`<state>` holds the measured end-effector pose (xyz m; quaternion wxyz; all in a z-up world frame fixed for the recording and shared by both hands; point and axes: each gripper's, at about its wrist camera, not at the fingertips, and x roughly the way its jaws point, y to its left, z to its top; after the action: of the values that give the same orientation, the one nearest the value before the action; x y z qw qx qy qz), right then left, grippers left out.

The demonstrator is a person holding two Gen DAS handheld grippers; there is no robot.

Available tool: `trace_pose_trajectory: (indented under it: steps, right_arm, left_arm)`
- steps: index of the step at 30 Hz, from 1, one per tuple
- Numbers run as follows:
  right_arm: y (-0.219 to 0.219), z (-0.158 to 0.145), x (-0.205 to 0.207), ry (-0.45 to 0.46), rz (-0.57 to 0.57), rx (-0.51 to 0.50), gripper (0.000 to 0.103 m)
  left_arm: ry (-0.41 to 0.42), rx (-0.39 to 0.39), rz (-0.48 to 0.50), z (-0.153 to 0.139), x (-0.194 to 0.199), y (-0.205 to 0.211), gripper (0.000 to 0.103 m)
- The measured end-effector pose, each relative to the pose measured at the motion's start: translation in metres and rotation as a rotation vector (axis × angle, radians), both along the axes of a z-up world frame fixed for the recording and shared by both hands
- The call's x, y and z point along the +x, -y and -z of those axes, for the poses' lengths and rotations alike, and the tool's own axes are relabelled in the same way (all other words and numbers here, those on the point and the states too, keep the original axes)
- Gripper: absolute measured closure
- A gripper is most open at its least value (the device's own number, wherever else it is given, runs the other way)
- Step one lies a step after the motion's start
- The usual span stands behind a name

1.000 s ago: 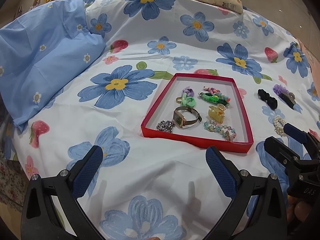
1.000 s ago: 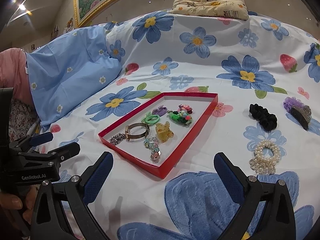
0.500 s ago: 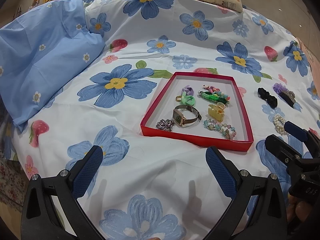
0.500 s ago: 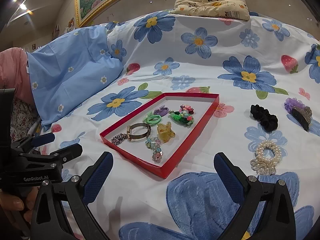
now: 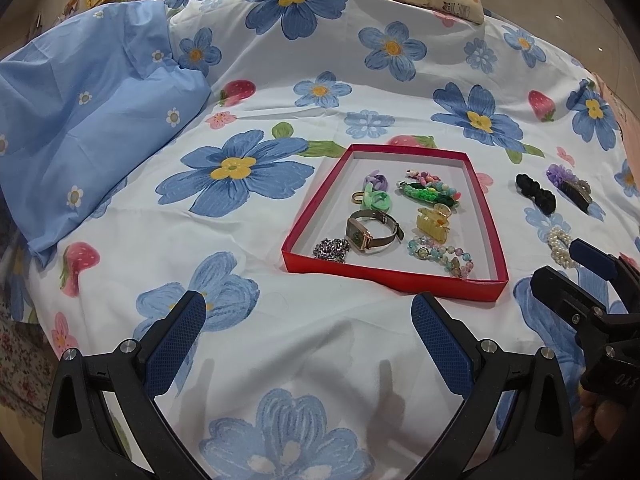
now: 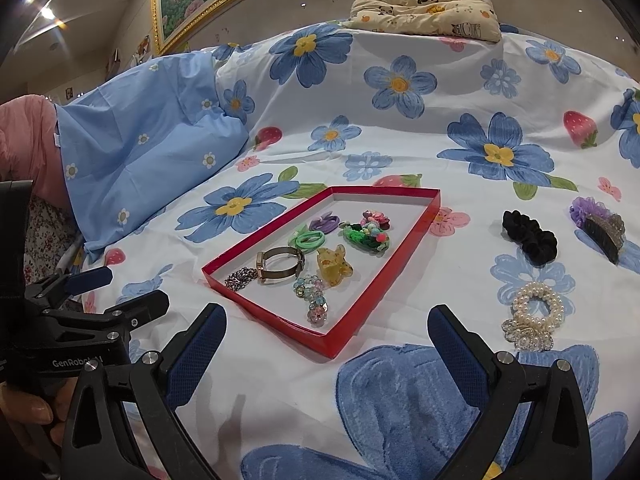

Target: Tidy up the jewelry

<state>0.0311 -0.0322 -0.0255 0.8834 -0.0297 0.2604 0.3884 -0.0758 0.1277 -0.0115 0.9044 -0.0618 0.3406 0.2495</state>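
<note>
Bed sheet (image 5: 280, 340) is matt woven cloth, softly creased. Red box (image 5: 394, 276) looks like matt cardboard with a pale paper-like floor. Watch (image 5: 370, 234) has glossy metal case and metal mesh band. Yellow hair clip (image 5: 434, 222) is translucent glossy plastic. Bead bracelet (image 6: 314, 294) is shiny, glassy. Black scrunchie (image 6: 530, 236) is matt ruffled fabric. Pearl band (image 6: 536, 306) is lustrous. Left claw (image 5: 308, 340) and right claw (image 6: 326, 350): matt black plastic, blue textured pads, shiny screws.

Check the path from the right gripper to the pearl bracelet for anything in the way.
Nothing visible blocks it. The right gripper is open above bare bedsheet, and the pearl bracelet lies just beyond its right finger, outside the red tray.
</note>
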Motion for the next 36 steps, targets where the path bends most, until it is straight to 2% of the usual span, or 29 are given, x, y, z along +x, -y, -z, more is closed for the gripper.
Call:
trace_pose_trajectory:
  steps: [29,36]
  right_arm:
    - [-0.003,0.001,0.000,-0.002,-0.005,-0.001,0.001]
    - [-0.003,0.000,0.002,-0.004,-0.001,-0.002,0.001]
  left_arm:
    - [-0.007,-0.011,0.013,0.004,0.002,0.000,0.000]
    - [-0.011,-0.033,0.034,0.005,0.013,-0.002,0.000]
